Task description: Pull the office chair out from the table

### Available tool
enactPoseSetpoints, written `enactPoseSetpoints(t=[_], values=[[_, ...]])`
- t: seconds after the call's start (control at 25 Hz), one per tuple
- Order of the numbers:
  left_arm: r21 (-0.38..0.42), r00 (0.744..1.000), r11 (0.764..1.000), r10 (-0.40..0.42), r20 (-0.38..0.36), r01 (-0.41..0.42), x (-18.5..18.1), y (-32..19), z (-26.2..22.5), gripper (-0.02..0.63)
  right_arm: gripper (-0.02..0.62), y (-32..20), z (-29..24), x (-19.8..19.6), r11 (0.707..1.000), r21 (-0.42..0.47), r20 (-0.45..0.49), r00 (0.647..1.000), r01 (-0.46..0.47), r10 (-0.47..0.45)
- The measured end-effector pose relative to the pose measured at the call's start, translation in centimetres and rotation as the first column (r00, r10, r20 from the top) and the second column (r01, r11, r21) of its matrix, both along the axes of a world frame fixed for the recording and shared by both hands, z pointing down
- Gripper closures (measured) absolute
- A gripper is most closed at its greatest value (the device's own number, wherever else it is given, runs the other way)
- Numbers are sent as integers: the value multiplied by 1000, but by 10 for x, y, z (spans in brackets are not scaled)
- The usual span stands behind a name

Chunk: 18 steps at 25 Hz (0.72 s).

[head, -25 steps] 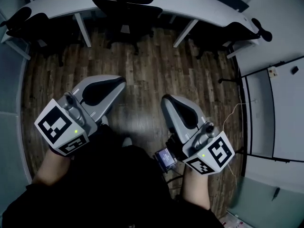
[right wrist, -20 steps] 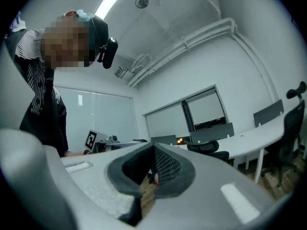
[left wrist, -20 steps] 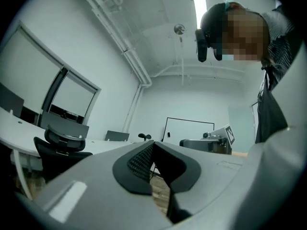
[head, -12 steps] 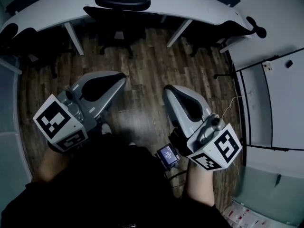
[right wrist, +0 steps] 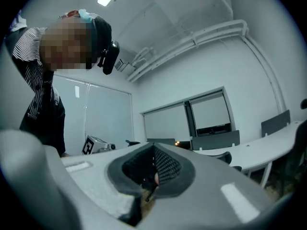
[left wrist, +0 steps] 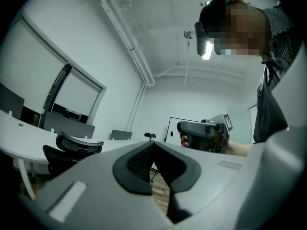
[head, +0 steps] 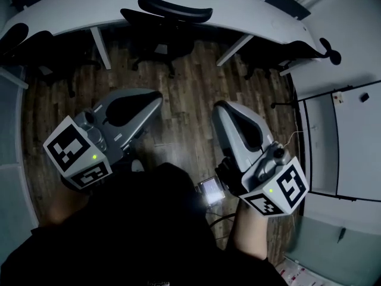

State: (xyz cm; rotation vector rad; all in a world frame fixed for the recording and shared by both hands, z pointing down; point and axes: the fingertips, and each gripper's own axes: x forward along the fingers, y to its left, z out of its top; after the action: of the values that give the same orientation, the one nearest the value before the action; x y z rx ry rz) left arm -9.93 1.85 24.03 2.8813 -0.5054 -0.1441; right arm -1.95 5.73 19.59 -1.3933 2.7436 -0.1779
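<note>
Both grippers are empty, jaws pressed shut on nothing. The left gripper (head: 146, 103) hangs over the wood floor (head: 184, 88) and the right gripper (head: 229, 115) is beside it. Both point level toward the table (head: 250, 14), with a strip of bare floor between them. Farther out, the chair (head: 169, 37) sits tucked under the curved white table, its headrest showing over the tabletop. It's pretty much dead ahead and well apart from both grippers. A left chair (head: 33, 37) and a right chair (head: 294, 40) sit at the table's ends.
</note>
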Motion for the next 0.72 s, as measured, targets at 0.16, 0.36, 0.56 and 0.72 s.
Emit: enactPoseSetpoints(t=[0.16,0.36,0.56,0.72], values=[[12,1000,1000,-23,-6,23,-17,-17,0,604,594,-24,5,-14,1000,-22,-7,1000,18,-19],[5,999,999,-38,-3,38,-18,-35,7,604,594,-47,11,-21,998,-41,-14,999,46,-47],[17,999,999,-32,-16,33,-2,-59,2,604,594,-83,15,-8,996,-40,-8,997,79,-79],[56,999,998,-4,34,2,21,-82,2,604,594,-119,13,5,993,-32,-3,994,111,-111]])
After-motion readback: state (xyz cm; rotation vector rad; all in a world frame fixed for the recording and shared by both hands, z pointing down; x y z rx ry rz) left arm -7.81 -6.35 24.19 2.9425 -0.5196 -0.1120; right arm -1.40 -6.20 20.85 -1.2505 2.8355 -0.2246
